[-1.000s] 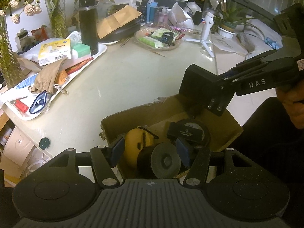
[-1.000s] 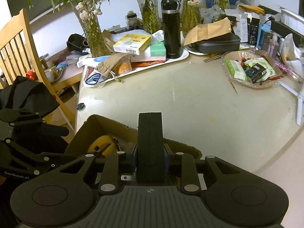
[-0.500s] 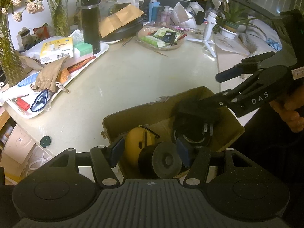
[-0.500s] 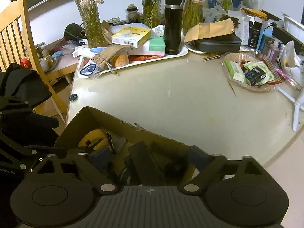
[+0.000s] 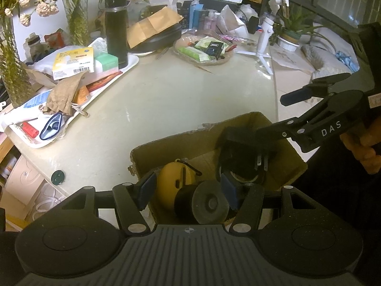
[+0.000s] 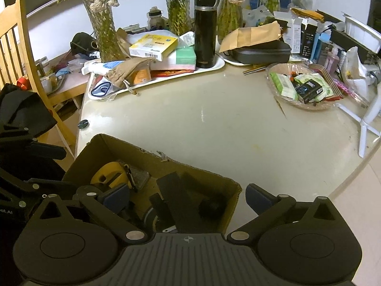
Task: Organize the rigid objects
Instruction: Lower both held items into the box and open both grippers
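A cardboard box (image 5: 171, 140) stands at the table's near edge; it also shows in the right wrist view (image 6: 133, 150). Inside lie a yellow tape measure (image 5: 170, 181), a black cylinder (image 5: 202, 205) and a black plug adapter (image 5: 240, 150), seen as a dark block (image 6: 176, 197) in the right wrist view. My left gripper (image 5: 188, 189) is open and empty over the box's near side. My right gripper (image 6: 185, 197) is open and empty above the box, its jaws wide apart; it shows from the side in the left wrist view (image 5: 285, 116).
A white tray (image 5: 123, 68) holds a black flask (image 5: 116, 28), boxes and a brown pouch (image 5: 64, 93). A woven dish (image 5: 204, 52) of packets sits at the back. A white tripod (image 5: 264, 40) stands right. A wooden chair (image 6: 23, 66) is left of the table.
My right gripper was shut on the black adapter above the box a second ago. It lowered, opened wide and let the adapter go into the box. The left gripper has not moved.
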Demonstrator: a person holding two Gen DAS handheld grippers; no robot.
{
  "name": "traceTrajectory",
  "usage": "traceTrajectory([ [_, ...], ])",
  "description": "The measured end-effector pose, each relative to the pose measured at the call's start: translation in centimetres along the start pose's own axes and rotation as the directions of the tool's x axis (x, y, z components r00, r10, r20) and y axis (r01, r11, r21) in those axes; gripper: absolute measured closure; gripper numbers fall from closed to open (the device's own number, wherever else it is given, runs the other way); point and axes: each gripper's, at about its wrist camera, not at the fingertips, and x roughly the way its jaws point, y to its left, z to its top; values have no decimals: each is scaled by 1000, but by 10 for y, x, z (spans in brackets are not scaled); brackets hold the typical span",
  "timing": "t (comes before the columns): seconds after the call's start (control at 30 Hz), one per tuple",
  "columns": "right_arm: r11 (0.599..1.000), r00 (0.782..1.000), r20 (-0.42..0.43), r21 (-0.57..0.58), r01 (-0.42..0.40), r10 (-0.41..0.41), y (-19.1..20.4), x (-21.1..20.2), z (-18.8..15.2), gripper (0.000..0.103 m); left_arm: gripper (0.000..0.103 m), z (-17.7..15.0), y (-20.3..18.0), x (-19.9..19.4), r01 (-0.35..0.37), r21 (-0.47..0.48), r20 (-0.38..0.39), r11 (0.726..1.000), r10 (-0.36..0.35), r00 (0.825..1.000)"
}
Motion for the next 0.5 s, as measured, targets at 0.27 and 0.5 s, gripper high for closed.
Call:
traceTrajectory([
  [0.27,1000,1000,22,24,14,-15,1,-8,-3,0,44,0,2,-4,-12,-19,19,1000,12,1000],
  [0.5,998,997,61,44,46,-49,4,-19,-6,0,37,2,3,-8,-53,-47,42,998,54,998],
])
